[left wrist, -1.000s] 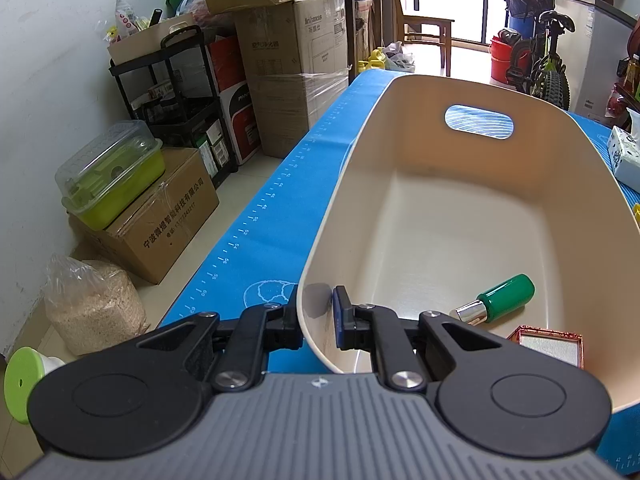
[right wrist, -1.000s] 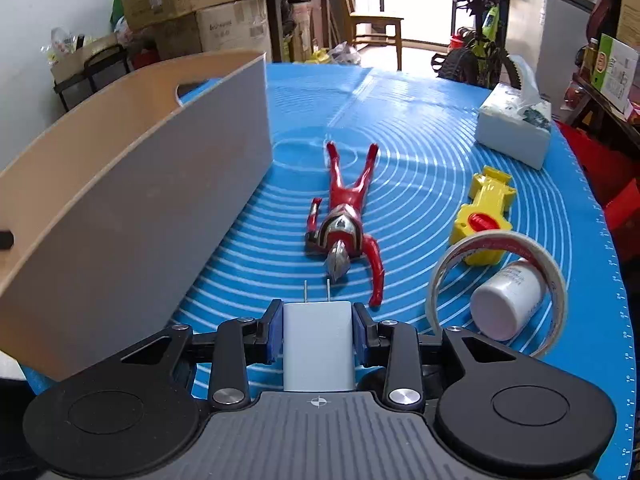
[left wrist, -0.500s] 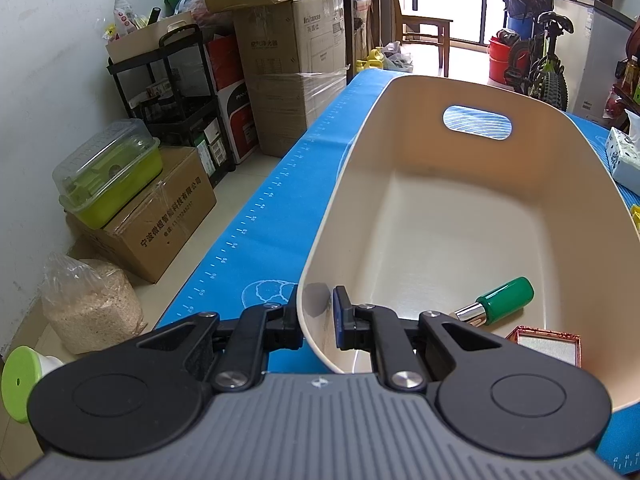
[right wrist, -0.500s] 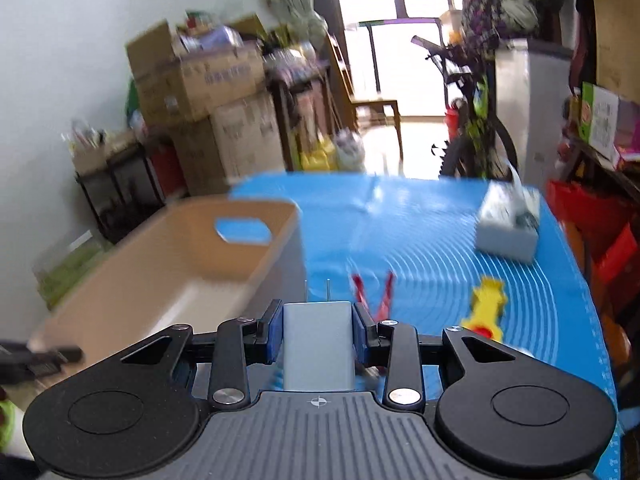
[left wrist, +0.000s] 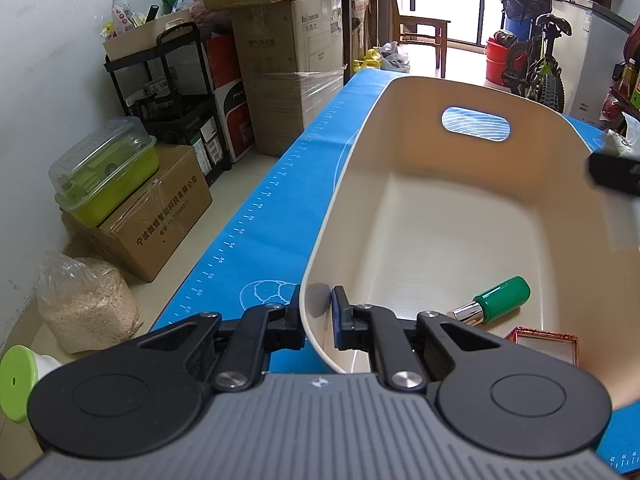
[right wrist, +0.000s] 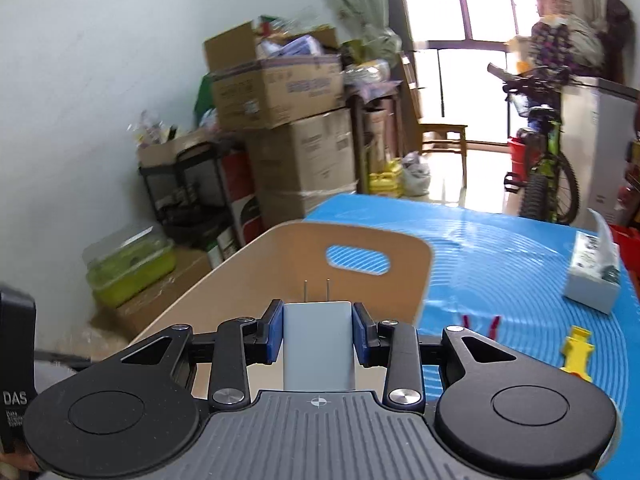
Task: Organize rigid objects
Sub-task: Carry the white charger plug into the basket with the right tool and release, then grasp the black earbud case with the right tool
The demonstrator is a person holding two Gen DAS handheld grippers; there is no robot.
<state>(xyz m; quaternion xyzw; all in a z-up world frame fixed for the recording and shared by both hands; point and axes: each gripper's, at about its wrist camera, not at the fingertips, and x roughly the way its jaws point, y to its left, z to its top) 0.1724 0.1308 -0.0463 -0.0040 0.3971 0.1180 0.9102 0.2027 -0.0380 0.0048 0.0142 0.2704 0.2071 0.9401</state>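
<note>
The white charger plug (right wrist: 318, 344) sits clamped between the blue pads of the right gripper (right wrist: 318, 334), its two metal prongs pointing forward and slightly up, above the near end of the beige bin (right wrist: 280, 272). The fingers of the right gripper press against both flat sides of the plug body. The left gripper (left wrist: 316, 318) has its fingers closed on the near wall of the bin (left wrist: 320, 240), one finger outside the wall and one inside. Inside the bin, on its floor near the left gripper, lie a green-capped tube (left wrist: 494, 300) with a silver neck and, just beside it, a red-framed rectangular item (left wrist: 544, 340). The bin stands on a blue mat (right wrist: 500, 248) that covers the counter. On the mat to the right of the bin lie a tissue pack (right wrist: 594, 276), a yellow toy (right wrist: 576, 352) and the red legs of a figure (right wrist: 480, 322), partly hidden behind the gripper. Cardboard boxes (left wrist: 288, 76) are stacked beyond the counter's far left corner.
</note>
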